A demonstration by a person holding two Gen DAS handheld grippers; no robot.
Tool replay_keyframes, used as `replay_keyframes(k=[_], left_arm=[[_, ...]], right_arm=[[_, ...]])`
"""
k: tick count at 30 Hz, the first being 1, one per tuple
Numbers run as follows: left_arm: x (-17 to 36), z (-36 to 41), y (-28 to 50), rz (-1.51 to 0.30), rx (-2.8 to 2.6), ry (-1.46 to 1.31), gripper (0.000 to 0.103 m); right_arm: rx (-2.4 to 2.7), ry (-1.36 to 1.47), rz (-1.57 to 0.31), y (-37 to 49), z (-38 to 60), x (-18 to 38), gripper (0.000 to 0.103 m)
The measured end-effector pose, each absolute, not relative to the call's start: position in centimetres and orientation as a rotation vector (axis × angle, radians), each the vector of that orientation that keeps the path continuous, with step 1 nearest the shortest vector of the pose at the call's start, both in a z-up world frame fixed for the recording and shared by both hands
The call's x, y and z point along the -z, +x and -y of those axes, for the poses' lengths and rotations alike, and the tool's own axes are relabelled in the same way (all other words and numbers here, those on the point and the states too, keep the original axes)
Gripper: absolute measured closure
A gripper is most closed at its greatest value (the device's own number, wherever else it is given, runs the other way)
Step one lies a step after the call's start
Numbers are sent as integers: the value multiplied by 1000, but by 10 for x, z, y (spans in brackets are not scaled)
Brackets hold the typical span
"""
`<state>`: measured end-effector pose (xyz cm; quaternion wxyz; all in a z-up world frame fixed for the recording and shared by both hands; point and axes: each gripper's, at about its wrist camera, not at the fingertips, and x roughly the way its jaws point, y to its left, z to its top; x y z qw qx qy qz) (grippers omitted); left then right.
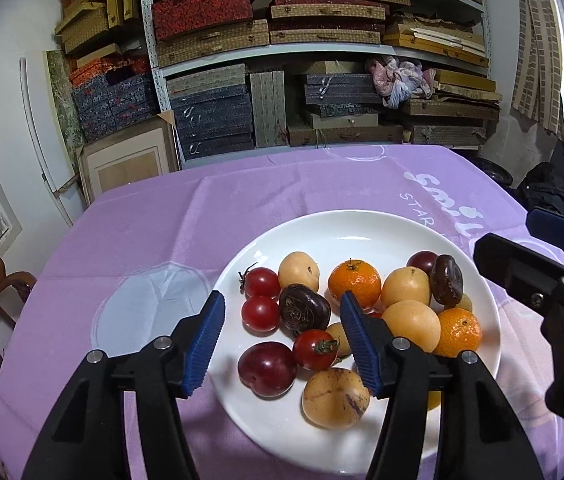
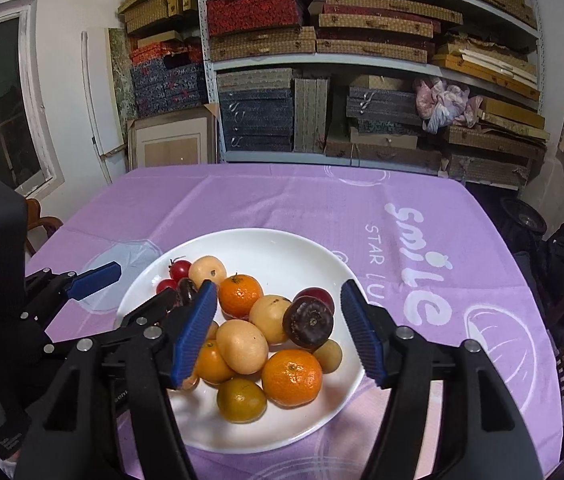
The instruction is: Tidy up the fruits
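The left hand-held gripper [image 1: 282, 344] hangs over the near part of the white plate [image 1: 362, 228] with its blue ribbed pads spread and nothing between them pressed; its right finger hides part of a small tan fruit and of a red one behind it. The right hand-held gripper [image 2: 278, 334] is likewise spread above the fruit pile, pinching nothing, and its left pad covers the edge of an orange-coloured fruit at the plate's near left. All the fruit lies heaped on the plate, which sits on the desk under a lilac tablecloth [image 1: 142, 232]. White print on the cloth reads "smile" in full only from the right wrist view, with "STAR" beside it and a further line starting "LU" cut off by the gripper finger; the left wrist view shows "STAR" and only part of the larger word. The left view alone shows the dark red plum [image 1: 268, 368] and three cherry tomatoes [image 1: 262, 282] clearly; the right view alone shows a greenish-yellow citrus [image 2: 242, 400] at the near rim. Both show the mandarin [image 1: 355, 282] and the dark, wrinkled purple fruit [image 2: 308, 322] perched on the pale yellow ones. The boxes on the shelf [image 2: 362, 60] behind bear no writing that can be made out.
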<state>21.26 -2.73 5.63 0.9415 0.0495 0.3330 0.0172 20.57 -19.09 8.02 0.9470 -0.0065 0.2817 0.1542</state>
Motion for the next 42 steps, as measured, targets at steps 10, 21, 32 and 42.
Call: replay_keyframes(k=[10,21,32,42], left_arm=[[-68,18,147,-661,-51,80,17],[-50,12,106,-711,-68,-8,6],[-46,23,95,-713,-112,112,3],[-48,17,92,-722,-61,43,3]], right_arm=[[-311,11,-540,121,203,-75,6],[-270,1,-619,89,207,-30,4],[-251,-20,-614,87,207,-27,4],[-245,-15,-609,85,208,-26,4]])
